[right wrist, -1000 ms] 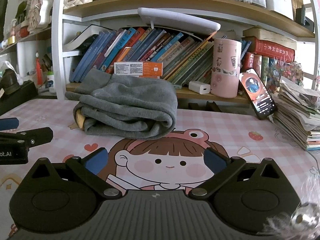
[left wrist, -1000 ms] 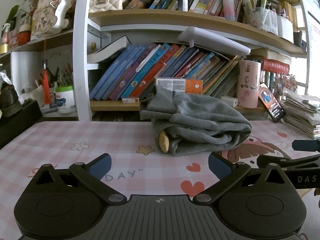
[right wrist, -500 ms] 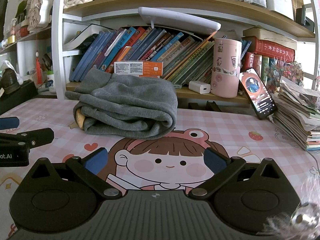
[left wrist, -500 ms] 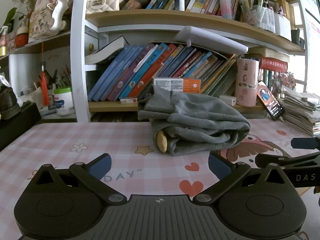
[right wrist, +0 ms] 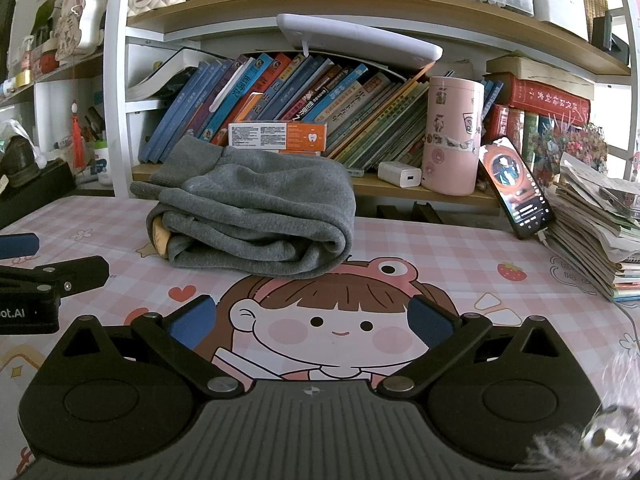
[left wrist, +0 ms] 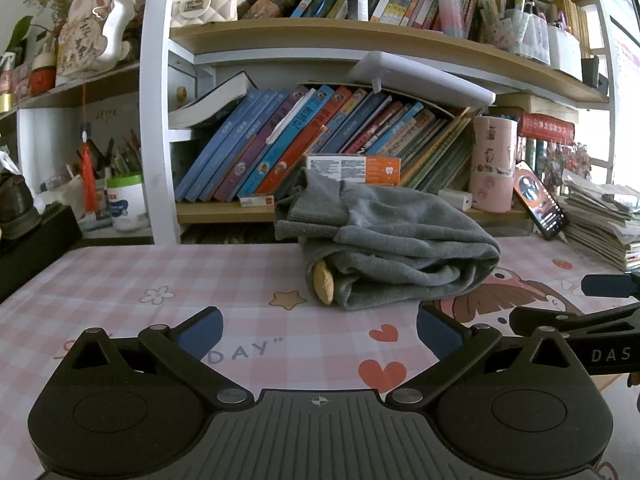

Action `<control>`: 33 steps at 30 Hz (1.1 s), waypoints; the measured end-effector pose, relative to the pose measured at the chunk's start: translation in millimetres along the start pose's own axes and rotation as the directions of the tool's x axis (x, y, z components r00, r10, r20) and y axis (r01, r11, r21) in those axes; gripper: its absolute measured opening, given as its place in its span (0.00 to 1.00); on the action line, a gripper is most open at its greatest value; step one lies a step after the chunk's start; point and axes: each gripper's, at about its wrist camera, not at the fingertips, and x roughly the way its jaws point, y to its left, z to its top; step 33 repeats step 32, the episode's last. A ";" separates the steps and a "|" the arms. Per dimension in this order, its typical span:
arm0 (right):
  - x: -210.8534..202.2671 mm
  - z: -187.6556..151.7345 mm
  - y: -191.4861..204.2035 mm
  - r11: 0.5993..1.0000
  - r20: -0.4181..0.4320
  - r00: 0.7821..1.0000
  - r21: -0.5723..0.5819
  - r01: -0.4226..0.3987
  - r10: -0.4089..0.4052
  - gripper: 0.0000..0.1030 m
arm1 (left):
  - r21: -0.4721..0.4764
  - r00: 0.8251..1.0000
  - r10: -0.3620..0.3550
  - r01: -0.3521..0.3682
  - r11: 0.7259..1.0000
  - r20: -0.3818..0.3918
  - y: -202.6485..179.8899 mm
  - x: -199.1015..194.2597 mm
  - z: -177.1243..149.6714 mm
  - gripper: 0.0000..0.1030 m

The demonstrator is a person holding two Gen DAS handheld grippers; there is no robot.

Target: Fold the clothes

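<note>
Behind the table, a tall bookshelf (left wrist: 360,44) is seen, and its lower board is filled with leaning books (right wrist: 288,92), over which a flat white device (right wrist: 360,40) is laid. On the table, a pink checked mat (left wrist: 160,276) with a printed cartoon girl (right wrist: 336,320) is spread. Near the back of this mat, just before the shelf, the grey garment (left wrist: 396,240) is placed; it is folded into a thick bundle, and a small tan patch (left wrist: 323,286) is visible at its left end. A stack of papers (right wrist: 592,224) is piled at the right edge of the table, and a phone (right wrist: 516,188) with a lit screen is leaned against it. A pink cylinder cup (right wrist: 454,136) is set on the shelf board beside a small white charger (right wrist: 400,174). An orange and white box (right wrist: 278,136) is seen behind the garment. The left gripper (left wrist: 318,328) is held low over the mat with its blue-padded fingers wide apart and nothing between them, well short of the garment. The right gripper (right wrist: 312,318) is kept the same way, spread and empty, above the printed girl.
</note>
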 end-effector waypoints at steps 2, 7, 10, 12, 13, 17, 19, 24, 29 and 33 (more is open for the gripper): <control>0.2 0.0 -0.1 1.000 0.000 1.000 0.000 0.000 0.000 1.00 | 0.002 1.000 0.000 0.000 1.000 0.000 -0.3 -0.1 0.1 1.00; 0.2 0.1 -0.1 1.000 -0.001 1.000 -0.001 0.000 0.000 1.00 | 0.009 1.000 0.003 -0.003 1.000 0.000 -1.6 -0.1 0.5 1.00; -0.1 0.4 0.1 1.000 -0.001 1.000 -0.001 0.000 0.000 1.00 | 0.009 1.000 0.003 -0.003 1.000 0.000 -1.6 -0.2 0.6 1.00; -0.1 0.5 0.2 1.000 -0.001 1.000 -0.001 0.000 0.000 1.00 | 0.010 1.000 0.003 -0.003 1.000 0.000 -1.9 -0.4 0.5 1.00; -0.2 0.5 0.2 1.000 -0.001 1.000 -0.001 0.000 0.000 1.00 | 0.010 1.000 0.003 -0.003 1.000 0.000 -1.9 -0.5 0.5 1.00; 0.0 0.5 0.1 1.000 -0.002 1.000 -0.001 0.000 0.000 1.00 | 0.012 1.000 0.002 -0.002 1.000 0.001 -1.9 -0.6 0.4 1.00; 0.2 0.3 0.0 1.000 -0.002 1.000 -0.001 -0.001 0.001 1.00 | 0.012 1.000 0.002 -0.002 1.000 0.001 -1.7 -0.6 0.5 1.00; 0.1 0.6 0.2 1.000 -0.003 1.000 -0.002 -0.001 0.001 1.00 | 0.020 1.000 -0.017 0.017 1.000 0.000 -2.7 -0.2 0.9 1.00; 0.1 0.5 0.4 1.000 -0.003 1.000 -0.002 0.000 0.000 1.00 | 0.020 1.000 -0.018 0.018 1.000 0.002 -3.0 -0.6 0.7 1.00; 0.2 0.6 0.2 1.000 -0.003 1.000 -0.002 -0.001 0.001 1.00 | 0.020 1.000 -0.015 0.015 1.000 0.002 -3.2 -0.6 0.7 1.00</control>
